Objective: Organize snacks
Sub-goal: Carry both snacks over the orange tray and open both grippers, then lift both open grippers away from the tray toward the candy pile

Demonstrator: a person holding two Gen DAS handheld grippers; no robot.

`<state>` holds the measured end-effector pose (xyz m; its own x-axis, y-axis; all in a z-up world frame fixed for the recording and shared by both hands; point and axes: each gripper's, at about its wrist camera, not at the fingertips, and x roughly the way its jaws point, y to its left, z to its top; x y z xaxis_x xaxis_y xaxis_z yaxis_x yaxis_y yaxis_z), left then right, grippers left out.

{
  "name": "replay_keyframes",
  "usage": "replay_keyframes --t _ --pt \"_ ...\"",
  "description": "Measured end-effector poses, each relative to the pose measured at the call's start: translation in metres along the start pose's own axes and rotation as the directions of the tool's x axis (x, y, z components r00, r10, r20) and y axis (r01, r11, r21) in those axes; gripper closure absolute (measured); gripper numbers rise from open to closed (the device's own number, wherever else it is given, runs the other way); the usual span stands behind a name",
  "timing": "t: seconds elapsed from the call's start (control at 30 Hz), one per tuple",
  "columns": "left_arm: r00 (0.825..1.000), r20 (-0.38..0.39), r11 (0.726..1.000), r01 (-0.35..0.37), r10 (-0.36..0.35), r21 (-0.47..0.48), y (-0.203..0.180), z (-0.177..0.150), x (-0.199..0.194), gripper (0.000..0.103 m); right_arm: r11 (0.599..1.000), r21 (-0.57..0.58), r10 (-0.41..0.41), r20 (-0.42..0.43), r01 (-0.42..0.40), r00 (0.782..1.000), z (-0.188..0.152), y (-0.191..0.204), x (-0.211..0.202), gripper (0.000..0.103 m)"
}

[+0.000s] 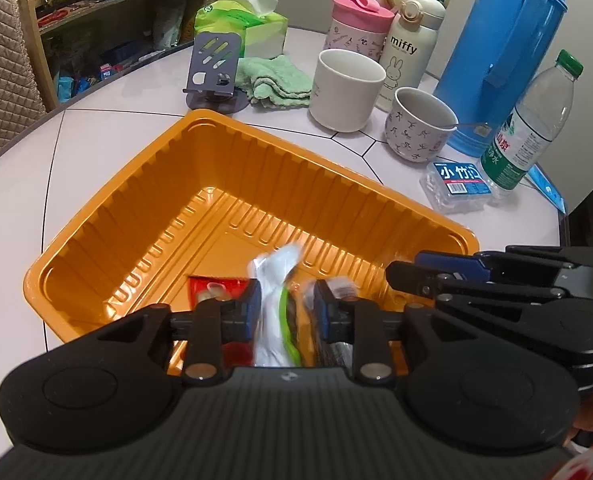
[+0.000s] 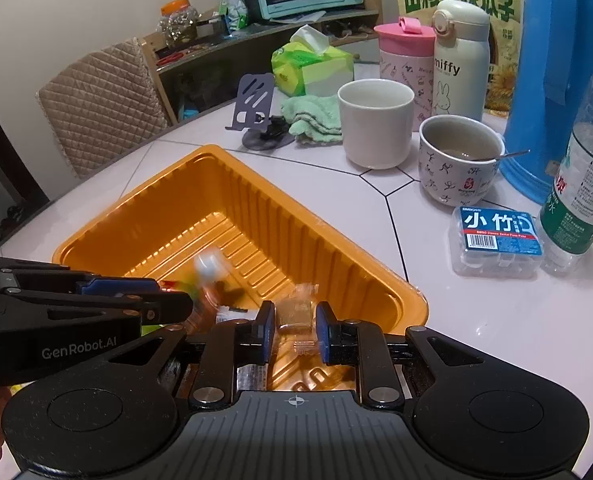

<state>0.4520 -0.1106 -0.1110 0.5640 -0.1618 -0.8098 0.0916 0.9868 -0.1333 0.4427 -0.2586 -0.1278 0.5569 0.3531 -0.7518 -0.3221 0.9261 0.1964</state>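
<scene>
Left wrist view: a white-and-green snack packet (image 1: 274,312) sits low centre between the left gripper (image 1: 284,314)'s slightly parted jaws, over the orange tray (image 1: 108,216). The right gripper (image 2: 295,326) pinches a clear-wrapped snack (image 2: 294,312). A few packets are already in the tray; both of these are left to drop.

The left hand-held gripper (image 1: 284,312) hangs over the near corner of the orange tray (image 1: 108,216), with a blurred white-and-green snack packet (image 1: 274,304) between its blue pads. A red packet (image 1: 216,286) lies on the tray floor beside it. The right hand-held gripper (image 1: 400,276) reaches in from the right edge. Behind the tray on the desk (image 1: 96,132) stand a white cup (image 1: 346,90), a patterned cup (image 1: 418,130) and a blue thermos (image 1: 504,52).
</scene>
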Motion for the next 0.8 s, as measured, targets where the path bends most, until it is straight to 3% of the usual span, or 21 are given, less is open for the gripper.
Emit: replay_keyframes --t 0.5,0.8 --pt "1.000 0.026 1.000 -0.009 0.010 -0.020 0.007 -0.005 -0.025 0.069 1.000 0.004 0.002 0.011 -0.002 1.000 -0.006 0.007 -0.018 0.080" --pt "0.998 0.062 0.998 -0.015 0.018 -0.055 0.014 -0.025 -0.063 0.065 0.998 0.030 0.061 0.043 -0.063 0.997 -0.013 0.012 -0.050 0.079"
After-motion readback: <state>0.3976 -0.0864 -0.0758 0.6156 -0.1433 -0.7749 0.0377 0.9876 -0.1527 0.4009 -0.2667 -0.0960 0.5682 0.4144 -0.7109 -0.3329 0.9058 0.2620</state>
